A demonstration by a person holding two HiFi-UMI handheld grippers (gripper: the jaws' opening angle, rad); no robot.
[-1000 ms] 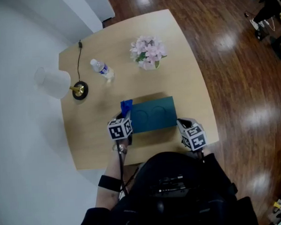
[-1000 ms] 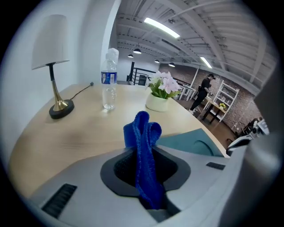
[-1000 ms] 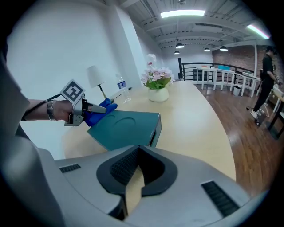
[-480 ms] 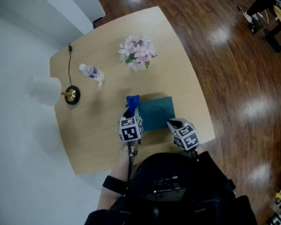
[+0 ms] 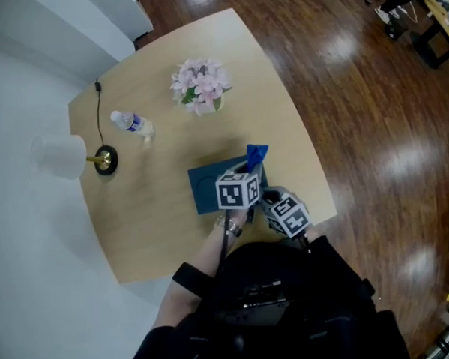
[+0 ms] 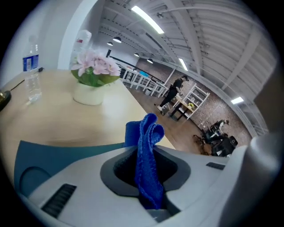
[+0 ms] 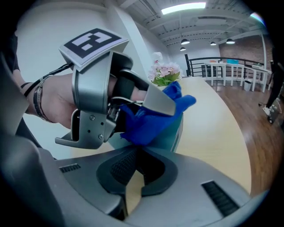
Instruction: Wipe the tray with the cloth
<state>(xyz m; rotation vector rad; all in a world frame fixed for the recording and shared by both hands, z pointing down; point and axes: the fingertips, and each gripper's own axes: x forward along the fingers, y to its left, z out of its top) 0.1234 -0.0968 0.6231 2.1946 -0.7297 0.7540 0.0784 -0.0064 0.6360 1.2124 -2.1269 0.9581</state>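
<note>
A dark teal tray (image 5: 206,187) with round hollows lies near the table's front edge. My left gripper (image 5: 250,170) hangs over the tray's right end, shut on a blue cloth (image 5: 256,155) that sticks out past the jaws. In the left gripper view the cloth (image 6: 148,164) stands folded and pinched between the jaws, with the tray (image 6: 53,153) low at the left. My right gripper (image 5: 271,200) sits just right of the left one at the tray's near right corner, shut with nothing in it. Its own view shows the left gripper (image 7: 148,106), the cloth (image 7: 153,119) and the tray's edge (image 7: 176,129) close ahead.
A pot of pink flowers (image 5: 198,86) stands at the table's far side. To its left lie a water bottle (image 5: 131,125) and a lamp with a white shade (image 5: 58,155), a brass base (image 5: 103,159) and a cable. Wooden floor (image 5: 357,130) lies beyond the table's right edge.
My left gripper has swept the cloth from the tray's left end across to its right end. The right gripper has stayed at the near right corner.
</note>
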